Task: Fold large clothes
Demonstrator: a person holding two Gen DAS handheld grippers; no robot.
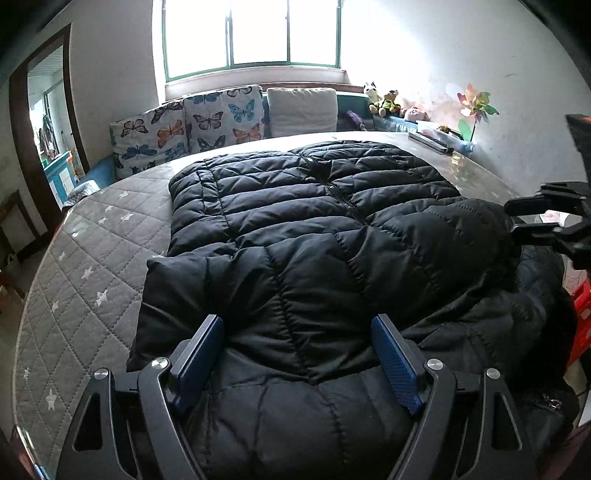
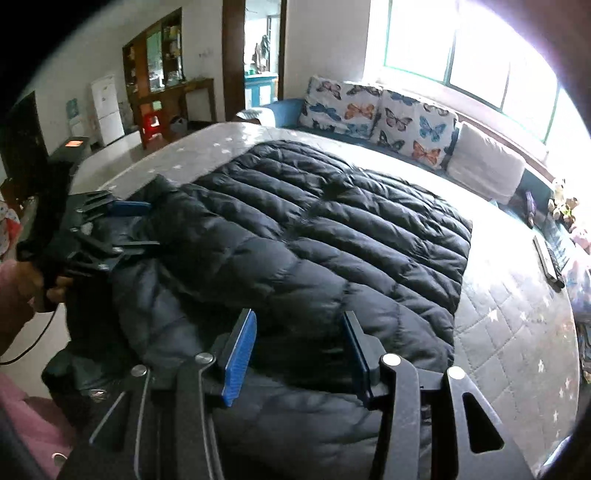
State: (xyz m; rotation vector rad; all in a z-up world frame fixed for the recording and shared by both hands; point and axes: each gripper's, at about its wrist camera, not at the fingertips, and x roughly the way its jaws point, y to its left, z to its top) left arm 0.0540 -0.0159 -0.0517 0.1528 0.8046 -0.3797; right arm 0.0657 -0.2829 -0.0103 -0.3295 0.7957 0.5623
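A: Black quilted puffer jacket (image 1: 314, 229) lies flat across the grey star-quilted round desk (image 1: 96, 266), near part doubled over, mid-fold probably.

B: Left tool (image 1: 297, 354) gapes wide over the fold; right tool (image 2: 299, 350) parted, gripping nothing — likely smoothing.

left gripper (image 1: 297, 334): fingers wide apart, tilted down | right gripper (image 2: 299, 328): fingers part-spread, tilted down

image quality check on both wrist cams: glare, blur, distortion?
Left wrist: window blown out white, jacket dark but its quilting is sharp, strong fisheye bend at the table edge. Right wrist: window glare washes out the right side, the left gripper is smeared, dark vignette in the corners.
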